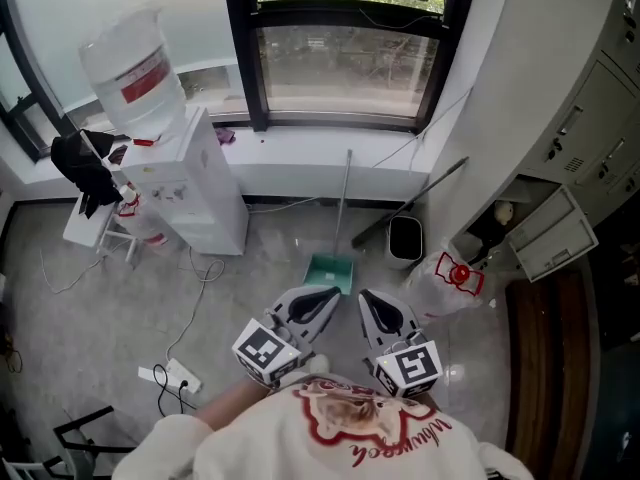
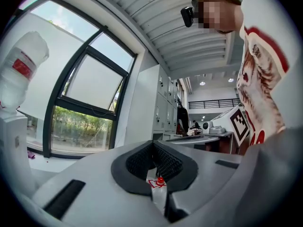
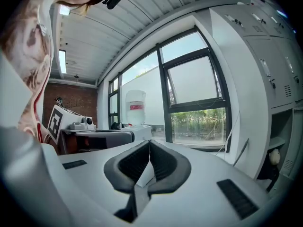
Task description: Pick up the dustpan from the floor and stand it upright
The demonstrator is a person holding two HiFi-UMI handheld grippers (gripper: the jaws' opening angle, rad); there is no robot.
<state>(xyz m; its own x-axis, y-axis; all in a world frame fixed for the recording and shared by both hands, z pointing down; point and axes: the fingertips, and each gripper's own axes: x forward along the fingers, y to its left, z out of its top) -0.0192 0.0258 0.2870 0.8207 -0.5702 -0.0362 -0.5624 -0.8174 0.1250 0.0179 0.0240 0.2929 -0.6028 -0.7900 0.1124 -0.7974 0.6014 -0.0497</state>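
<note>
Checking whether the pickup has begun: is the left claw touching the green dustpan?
Apart. Left gripper view: the left claw is shut on nothing, aimed at the window; head view: the dustpan sits on the floor.

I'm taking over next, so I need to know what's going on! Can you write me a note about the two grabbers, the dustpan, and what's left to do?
Left gripper: fingers shut, holding nothing.
Right gripper: fingers shut, holding nothing.
Dustpan: green, on the floor just ahead of both grippers, with its long handle running toward the wall under the window. Neither gripper touches it.
Done: nothing yet.
Left: open the fingers, grip the dustpan, lift it and stand it upright.
</note>
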